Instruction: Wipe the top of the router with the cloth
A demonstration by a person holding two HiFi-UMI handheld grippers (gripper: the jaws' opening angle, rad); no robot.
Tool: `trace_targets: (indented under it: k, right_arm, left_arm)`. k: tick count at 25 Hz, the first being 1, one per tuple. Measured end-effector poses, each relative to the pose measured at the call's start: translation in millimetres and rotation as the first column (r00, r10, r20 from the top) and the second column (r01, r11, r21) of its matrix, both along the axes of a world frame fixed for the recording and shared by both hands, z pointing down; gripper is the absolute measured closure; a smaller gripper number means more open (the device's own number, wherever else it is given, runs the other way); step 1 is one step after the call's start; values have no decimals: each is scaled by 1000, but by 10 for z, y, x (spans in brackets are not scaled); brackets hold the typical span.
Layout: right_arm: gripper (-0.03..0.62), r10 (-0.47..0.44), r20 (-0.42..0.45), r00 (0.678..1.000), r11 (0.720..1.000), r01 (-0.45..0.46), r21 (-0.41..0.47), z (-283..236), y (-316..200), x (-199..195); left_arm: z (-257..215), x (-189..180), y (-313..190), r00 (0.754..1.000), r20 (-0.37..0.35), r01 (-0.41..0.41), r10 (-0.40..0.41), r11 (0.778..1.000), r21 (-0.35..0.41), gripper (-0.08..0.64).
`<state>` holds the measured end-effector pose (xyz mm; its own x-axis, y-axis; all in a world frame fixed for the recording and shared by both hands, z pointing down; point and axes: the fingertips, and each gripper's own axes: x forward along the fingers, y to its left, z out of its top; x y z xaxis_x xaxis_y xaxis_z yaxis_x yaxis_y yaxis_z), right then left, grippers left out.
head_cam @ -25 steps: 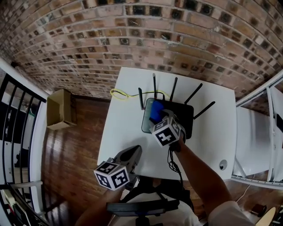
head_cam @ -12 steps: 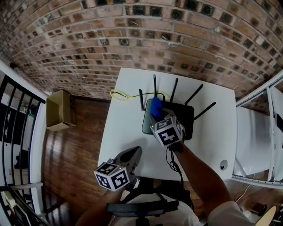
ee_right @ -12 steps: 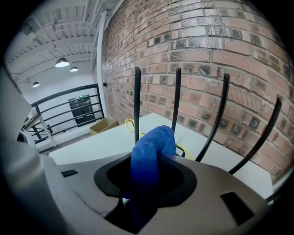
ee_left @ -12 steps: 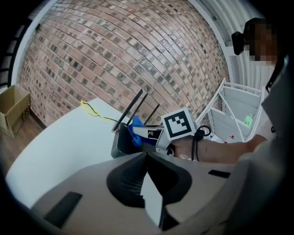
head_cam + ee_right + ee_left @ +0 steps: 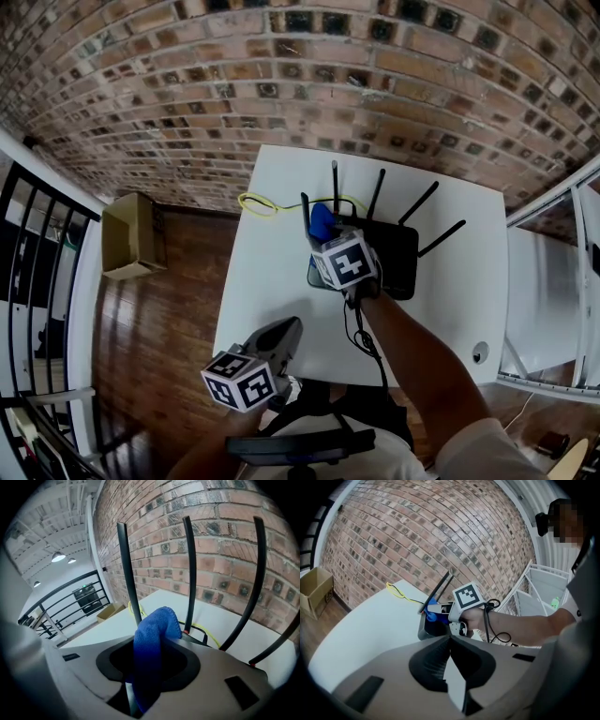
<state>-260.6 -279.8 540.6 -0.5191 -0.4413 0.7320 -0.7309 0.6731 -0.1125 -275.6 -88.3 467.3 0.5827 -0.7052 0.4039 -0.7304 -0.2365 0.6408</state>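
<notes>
A black router (image 5: pixel 396 265) with several upright antennas lies at the back of the white table (image 5: pixel 267 272). My right gripper (image 5: pixel 325 231) is shut on a blue cloth (image 5: pixel 321 222) and holds it over the router's back left corner, by the antennas. In the right gripper view the cloth (image 5: pixel 153 637) bulges out between the jaws, with antennas (image 5: pixel 128 569) just beyond. My left gripper (image 5: pixel 287 330) hangs over the table's near edge, shut with nothing in it. From the left gripper view, the router (image 5: pixel 435 626) and cloth (image 5: pixel 432 608) lie ahead of the gripper (image 5: pixel 450 640).
A yellow cable (image 5: pixel 259 202) loops on the table behind the router. A black cord (image 5: pixel 361 339) trails from my right gripper. A small round fitting (image 5: pixel 480 352) sits at the table's near right. A cardboard box (image 5: pixel 127 234) stands on the wooden floor at left, beside a brick wall.
My right gripper has carried the cloth away from me, across the router's left part to its back left corner by the antennas. The left gripper has stayed put.
</notes>
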Motion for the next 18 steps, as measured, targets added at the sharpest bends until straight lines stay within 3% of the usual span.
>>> trace_targets:
  k: [18]
  right_arm:
    - [434, 214, -56, 975, 977, -215, -18, 23, -105, 935]
  left_arm:
    - [-8, 376, -103, 998, -10, -66, 66, 998, -3, 534]
